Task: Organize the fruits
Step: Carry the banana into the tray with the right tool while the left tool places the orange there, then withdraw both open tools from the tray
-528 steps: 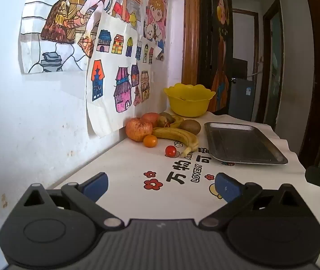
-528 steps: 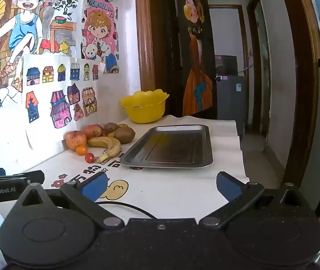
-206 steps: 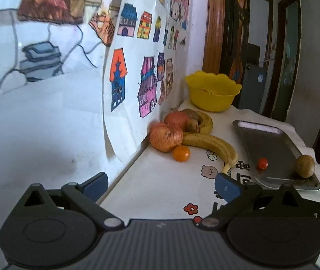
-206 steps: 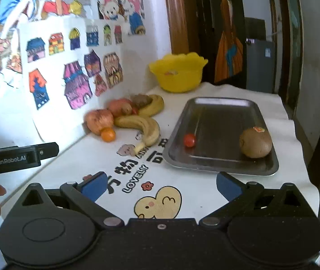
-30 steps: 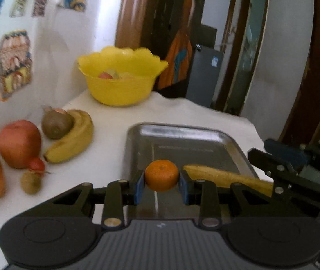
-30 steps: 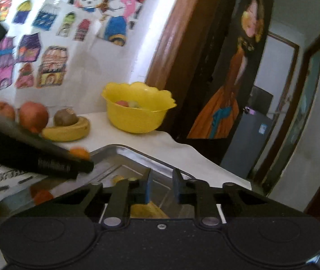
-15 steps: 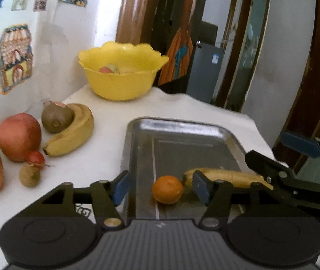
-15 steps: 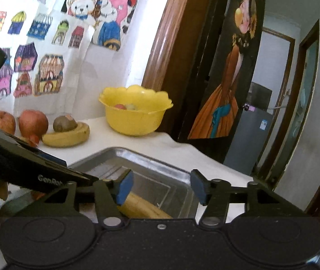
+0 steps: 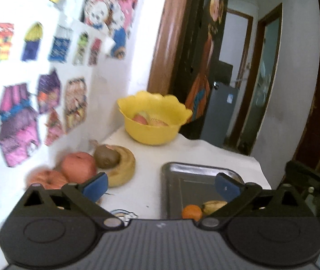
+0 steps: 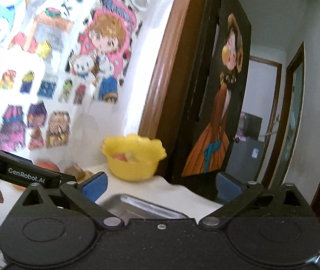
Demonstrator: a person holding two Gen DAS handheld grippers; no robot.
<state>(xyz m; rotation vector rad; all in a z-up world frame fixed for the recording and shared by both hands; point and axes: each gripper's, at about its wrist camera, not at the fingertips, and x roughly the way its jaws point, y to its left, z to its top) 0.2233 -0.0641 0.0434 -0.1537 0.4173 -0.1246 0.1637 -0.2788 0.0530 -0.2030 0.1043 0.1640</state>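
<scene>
Both grippers stand wide open and hold nothing. The orange (image 9: 191,212) and one banana (image 9: 214,205) lie in the metal tray (image 9: 196,180). The apples (image 9: 77,169), second banana (image 9: 124,168) and kiwi (image 9: 106,159) wait by the wall, forward-left of the left gripper (image 9: 161,185), which is nearer than the right gripper (image 10: 161,185).

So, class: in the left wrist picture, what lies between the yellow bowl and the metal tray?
Nothing: between the yellow bowl and the metal tray only bare white tablecloth shows, in the left wrist view.
</scene>
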